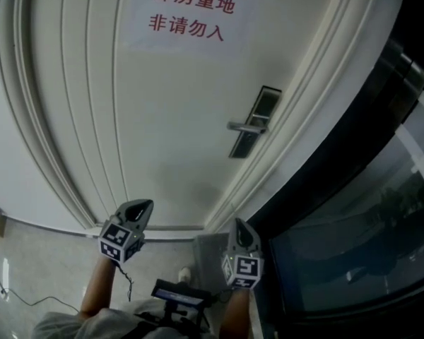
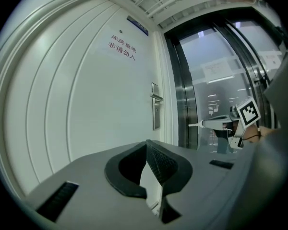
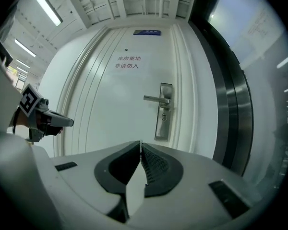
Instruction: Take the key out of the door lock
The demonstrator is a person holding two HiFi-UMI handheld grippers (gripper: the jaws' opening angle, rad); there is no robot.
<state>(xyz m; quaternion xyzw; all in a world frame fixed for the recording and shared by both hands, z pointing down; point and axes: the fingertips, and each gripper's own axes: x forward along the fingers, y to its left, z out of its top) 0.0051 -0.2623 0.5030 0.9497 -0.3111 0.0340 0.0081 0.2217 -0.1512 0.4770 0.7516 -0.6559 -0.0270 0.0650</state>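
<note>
**While the grippers hang back, the key goes untouched**

Since each gripper view shows its pads meeting at the tips with nothing between them, the 2 tools are closed and empty. The left gripper (image 2: pixel 146 147) and the right gripper (image 3: pixel 140 145) sit side by side at the near edge of the scene, well apart from the door lock (image 3: pixel 163 113). That steel plate sits on the far white door (image 3: pixel 105 109), toward its right edge, with the lever handle (image 3: pixel 156 98) crossing its upper part.

By my reading, nothing of the task is done. 3 steps remain: approach the lock, open a gripper onto the key, draw it out.

The key should sit below the lever, but only a small round spot shows there. Whether that is a key head or the bare cylinder I cannot tell. From the head view the plate is dark and tiny.
</note>
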